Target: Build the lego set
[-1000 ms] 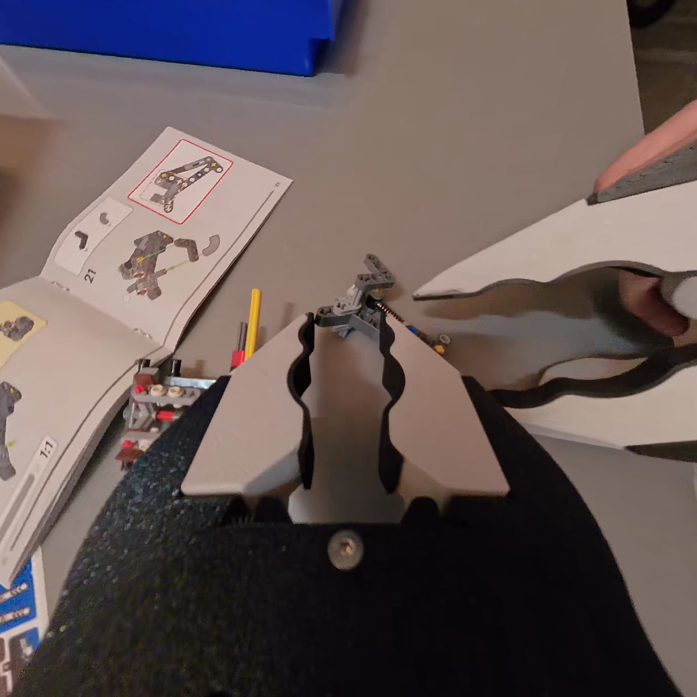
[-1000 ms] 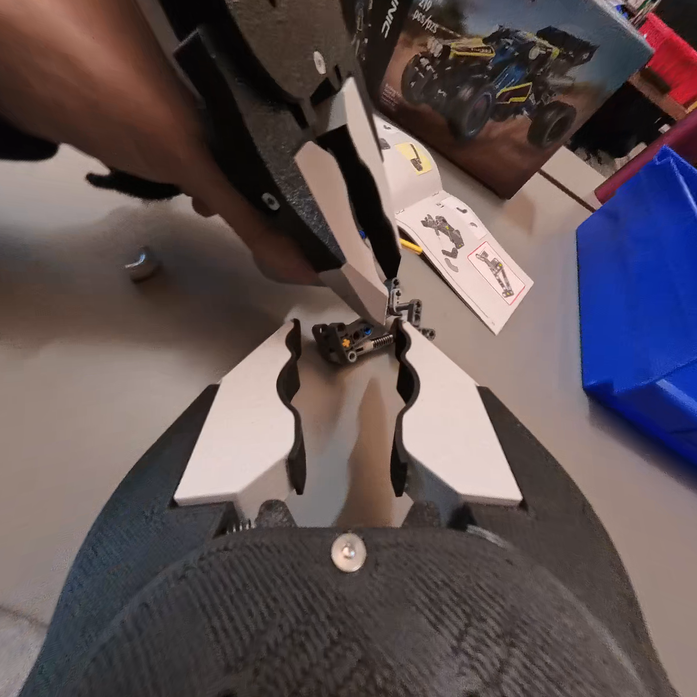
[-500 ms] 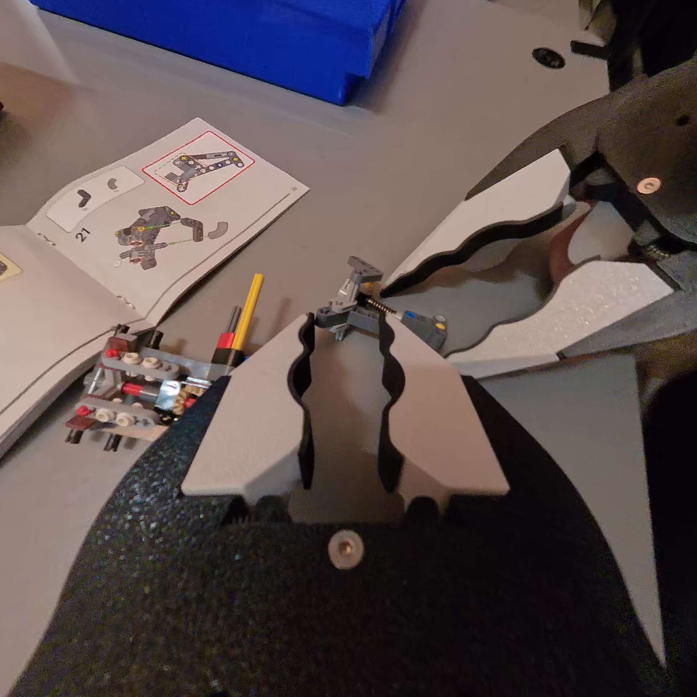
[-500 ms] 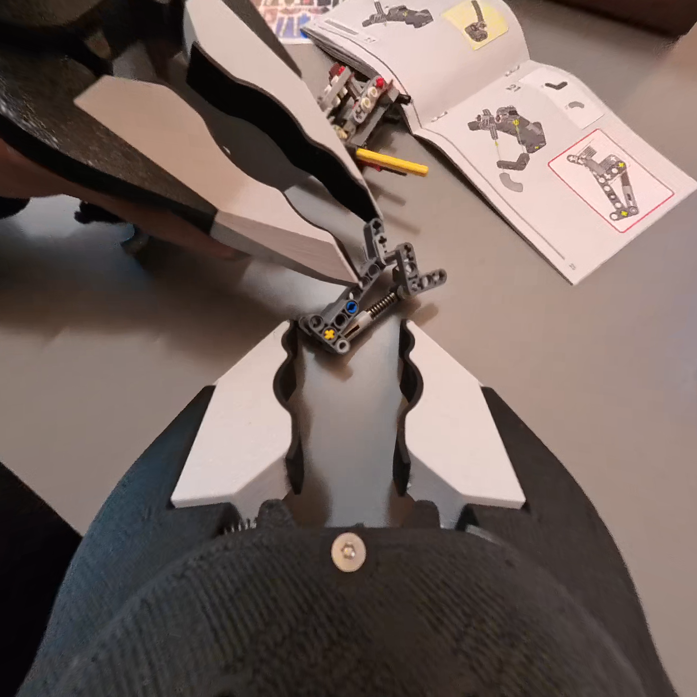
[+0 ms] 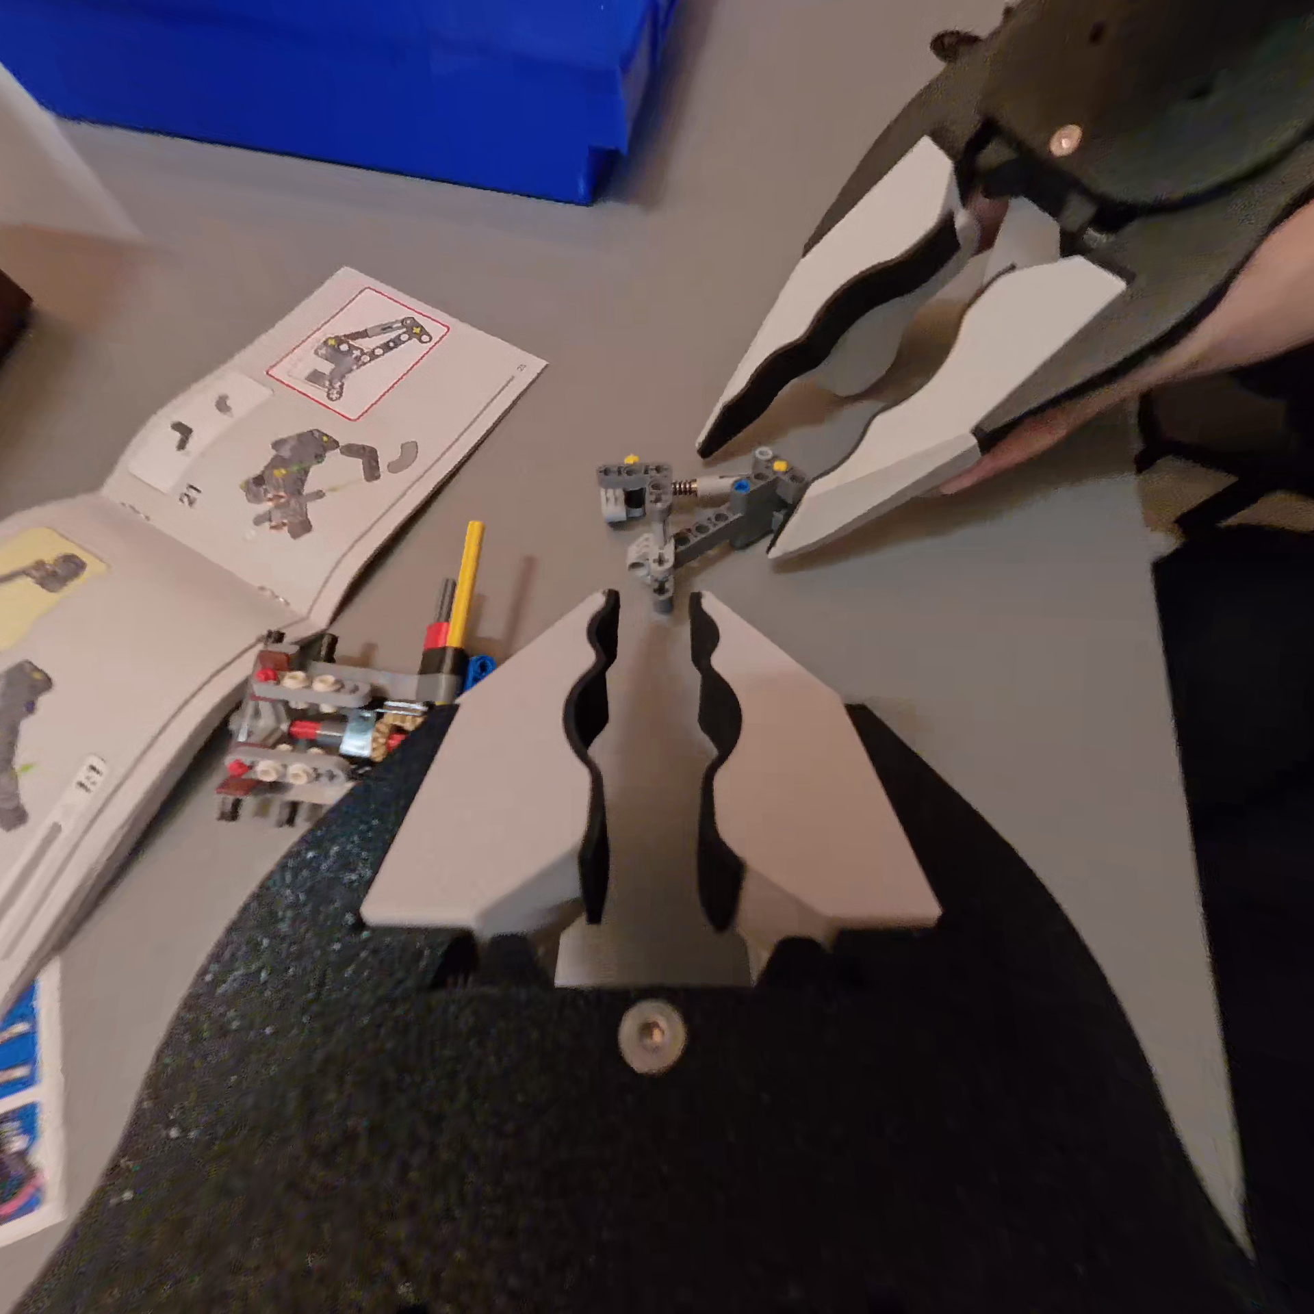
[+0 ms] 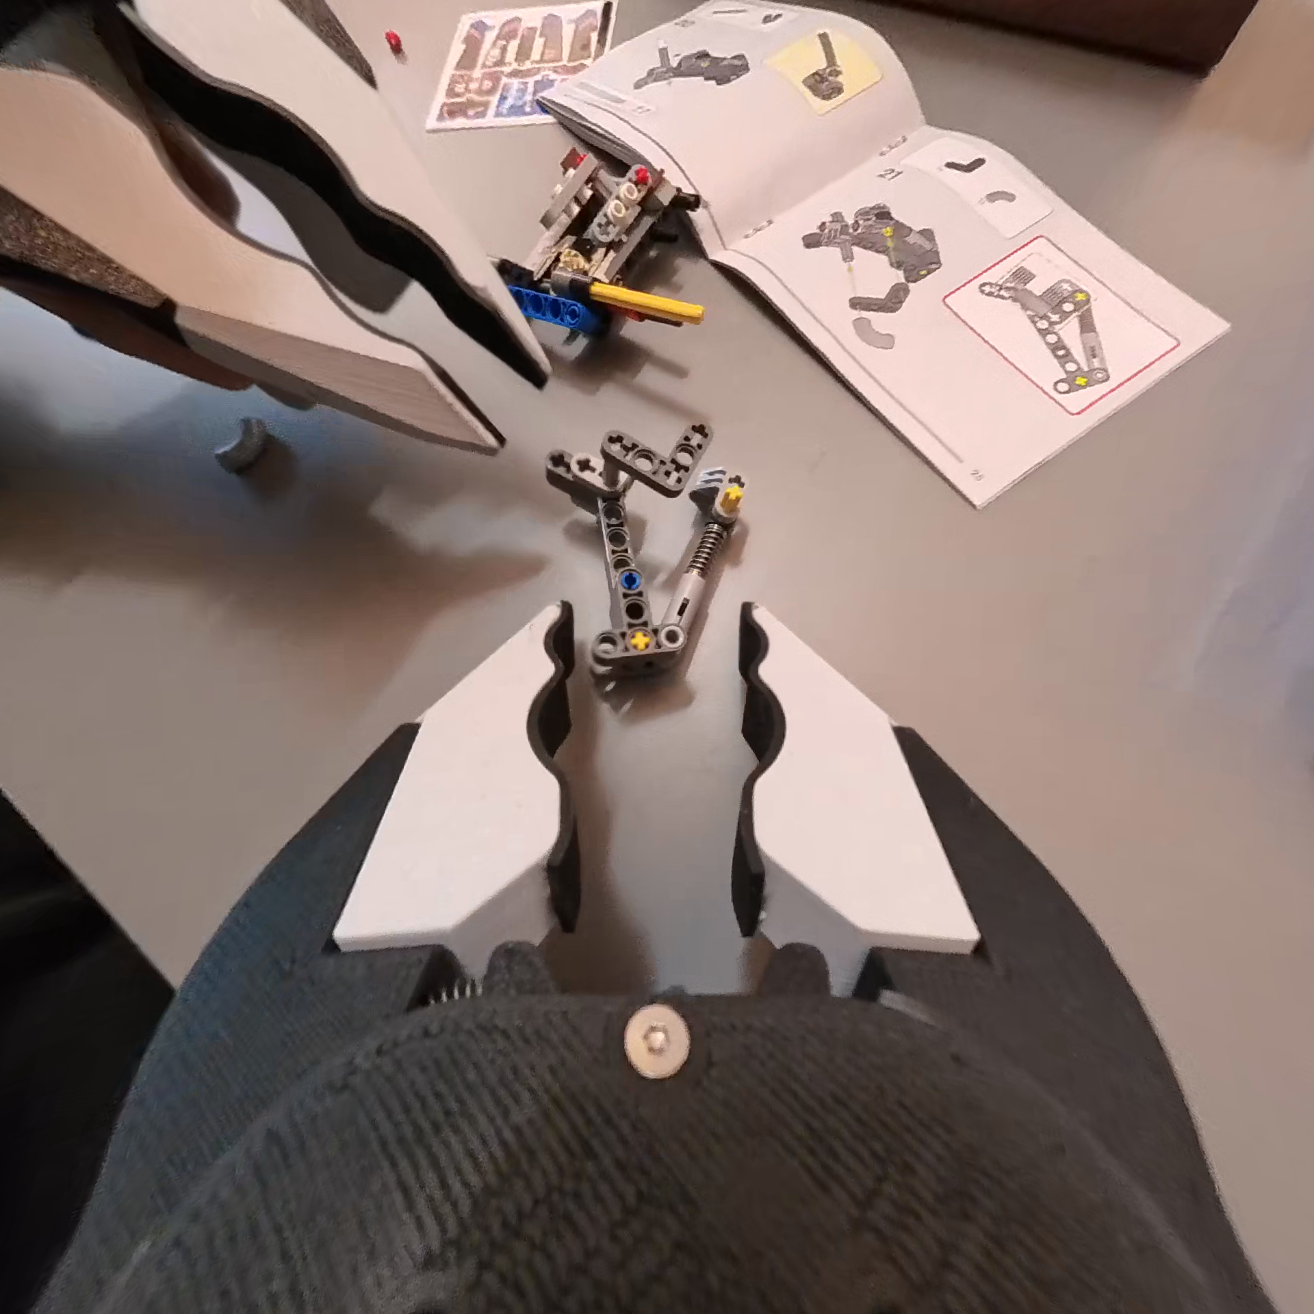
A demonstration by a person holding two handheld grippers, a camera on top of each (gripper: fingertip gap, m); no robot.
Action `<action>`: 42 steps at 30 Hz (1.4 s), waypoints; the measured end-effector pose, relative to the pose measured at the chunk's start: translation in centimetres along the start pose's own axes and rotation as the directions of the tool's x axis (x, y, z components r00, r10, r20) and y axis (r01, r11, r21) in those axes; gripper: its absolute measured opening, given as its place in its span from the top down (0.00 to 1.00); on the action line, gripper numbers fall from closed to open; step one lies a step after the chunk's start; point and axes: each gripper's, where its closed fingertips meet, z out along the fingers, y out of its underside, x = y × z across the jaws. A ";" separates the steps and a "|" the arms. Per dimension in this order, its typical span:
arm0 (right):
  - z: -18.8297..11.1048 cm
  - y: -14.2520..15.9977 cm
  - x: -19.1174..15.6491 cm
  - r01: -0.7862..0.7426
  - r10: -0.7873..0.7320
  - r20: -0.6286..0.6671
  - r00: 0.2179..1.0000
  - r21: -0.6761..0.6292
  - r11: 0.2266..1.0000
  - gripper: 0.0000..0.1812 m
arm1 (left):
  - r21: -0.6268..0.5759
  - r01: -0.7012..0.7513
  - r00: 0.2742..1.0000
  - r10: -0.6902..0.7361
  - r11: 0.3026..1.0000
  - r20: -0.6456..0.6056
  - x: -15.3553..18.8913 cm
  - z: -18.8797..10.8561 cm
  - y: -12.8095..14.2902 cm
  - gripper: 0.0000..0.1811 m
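Note:
A small grey Technic assembly (image 5: 700,508) with a spring shock absorber and yellow and blue pins lies flat on the grey table (image 5: 640,298), between both grippers; it also shows in the right wrist view (image 6: 626,562). My left gripper (image 5: 653,604) is open and empty, its tips just short of the assembly's near end. My right gripper (image 6: 654,615) is open, its jaws on either side of the assembly's L-shaped end without gripping it. Each gripper shows in the other's view: the right (image 5: 739,501) and the left (image 6: 522,412).
A larger grey and red sub-assembly (image 5: 306,718) with a yellow axle (image 5: 466,583) lies by the open instruction booklet (image 5: 284,455). A blue bin (image 5: 320,85) stands at the back. A sticker sheet (image 6: 519,64) and a small grey curved piece (image 6: 242,444) lie on the table. Left tips to right tips: about 6 centimeters. The small grey curved piece (image 6: 242,444) is about 12 centimeters from my left fingertips.
The left gripper has let go of the small assembly, which now lies flat on the table. Both grippers have drawn back from it, and the right jaws have opened wider.

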 end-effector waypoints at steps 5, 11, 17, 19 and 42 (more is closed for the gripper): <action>0.6 -0.4 0.7 0.104 -0.104 -0.025 0.994 -0.012 0.995 0.83 | -0.009 -0.089 0.995 0.089 0.996 0.041 -1.5 -0.9 0.2 0.90; 1.3 -0.4 1.0 0.271 -0.272 -0.032 0.962 -0.030 0.962 0.86 | 0.006 -0.107 0.994 0.107 0.994 0.019 -3.1 -1.2 -0.4 0.90; 1.3 -0.7 1.4 0.357 -0.358 -0.081 0.930 -0.021 0.934 0.86 | -0.032 -0.250 0.964 0.245 0.968 -0.101 -2.8 -0.9 -1.4 0.90; 1.3 -0.7 1.3 0.368 -0.368 -0.083 0.926 -0.019 0.930 0.87 | -0.060 -0.296 0.951 0.288 0.953 -0.117 -3.2 -0.5 -1.5 0.90; 1.1 -1.0 0.9 0.538 -0.538 -0.027 0.843 0.045 0.841 0.87 | -0.059 -0.477 0.849 0.443 0.877 -0.288 -1.5 2.2 0.5 0.88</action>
